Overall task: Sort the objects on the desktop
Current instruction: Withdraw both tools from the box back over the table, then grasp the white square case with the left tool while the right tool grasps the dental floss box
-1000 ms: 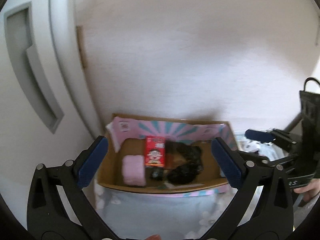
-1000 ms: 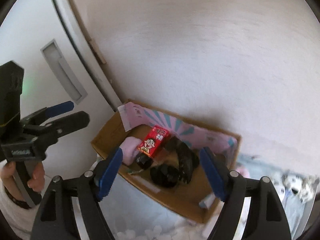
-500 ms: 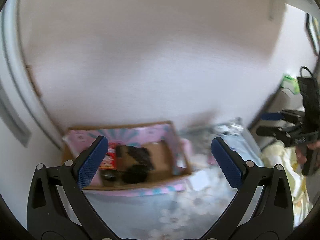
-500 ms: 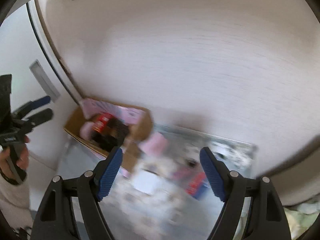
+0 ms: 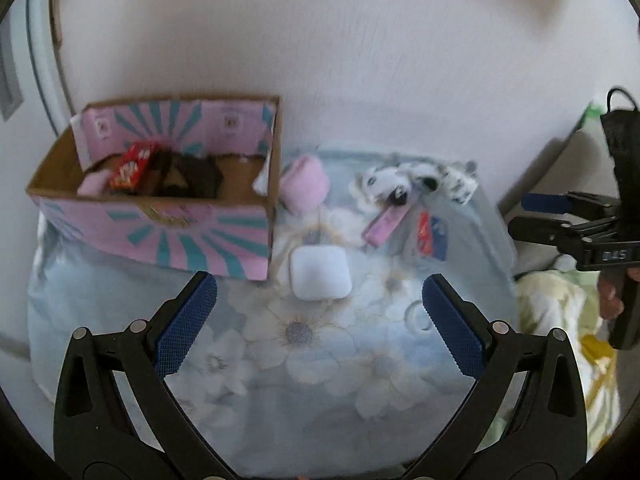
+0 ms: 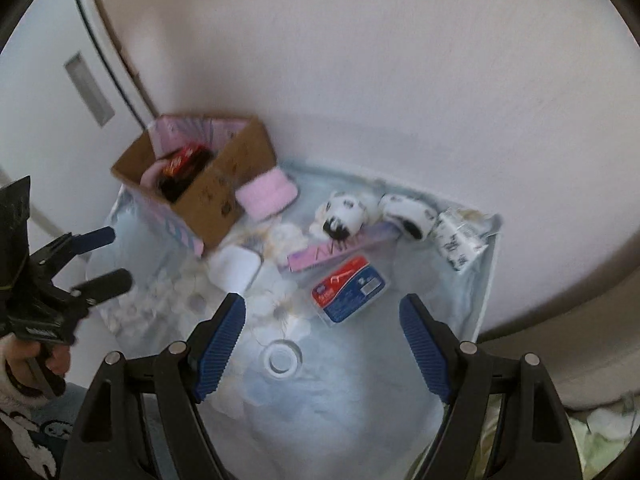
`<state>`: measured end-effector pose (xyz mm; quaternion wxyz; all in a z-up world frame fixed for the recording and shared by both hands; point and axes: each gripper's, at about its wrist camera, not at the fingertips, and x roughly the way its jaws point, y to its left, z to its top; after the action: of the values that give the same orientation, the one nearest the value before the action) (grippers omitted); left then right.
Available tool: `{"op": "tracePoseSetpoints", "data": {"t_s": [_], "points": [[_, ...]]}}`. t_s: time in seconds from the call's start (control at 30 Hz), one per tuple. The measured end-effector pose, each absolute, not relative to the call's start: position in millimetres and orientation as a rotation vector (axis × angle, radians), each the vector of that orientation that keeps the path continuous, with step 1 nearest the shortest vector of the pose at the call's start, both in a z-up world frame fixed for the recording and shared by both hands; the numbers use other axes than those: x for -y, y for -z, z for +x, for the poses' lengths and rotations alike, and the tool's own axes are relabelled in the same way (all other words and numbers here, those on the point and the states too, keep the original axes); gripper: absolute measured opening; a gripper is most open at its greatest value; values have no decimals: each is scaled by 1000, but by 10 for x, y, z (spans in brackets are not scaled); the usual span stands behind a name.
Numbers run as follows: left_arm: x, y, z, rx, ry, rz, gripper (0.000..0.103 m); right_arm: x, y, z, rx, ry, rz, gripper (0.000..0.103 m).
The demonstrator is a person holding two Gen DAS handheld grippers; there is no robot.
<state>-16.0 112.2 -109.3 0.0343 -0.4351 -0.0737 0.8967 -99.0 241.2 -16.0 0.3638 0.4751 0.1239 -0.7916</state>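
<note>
1. The left gripper (image 5: 318, 322) and right gripper (image 6: 322, 350) both hover wide apart, holding nothing, over the near edge of the floral cloth (image 5: 320, 380).
2. Mid-cloth lie a white ring (image 6: 282, 359), a white case (image 5: 319, 267) and a red-blue packet (image 6: 351, 290).
3. At the far left corner stands the pink cardboard box (image 5: 168, 236); a pink pouch (image 5: 304, 184) lies just beside it.

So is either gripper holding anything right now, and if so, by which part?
Nothing is held. The left gripper and right gripper are both open and empty above the floral cloth.
</note>
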Motion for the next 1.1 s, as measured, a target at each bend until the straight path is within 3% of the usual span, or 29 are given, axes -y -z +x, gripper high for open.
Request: {"op": "tracePoseSetpoints", "data": {"t_s": [0.33,1.1], "points": [[-1555,1968,-523,67,-2883,-1393,102,-2231,900,-1221,-472,1856,1169,76],[-1585,2309,-813,65,-2868,-1482,103,-1849,1236,-1371,-768,1753,985,80]]}}
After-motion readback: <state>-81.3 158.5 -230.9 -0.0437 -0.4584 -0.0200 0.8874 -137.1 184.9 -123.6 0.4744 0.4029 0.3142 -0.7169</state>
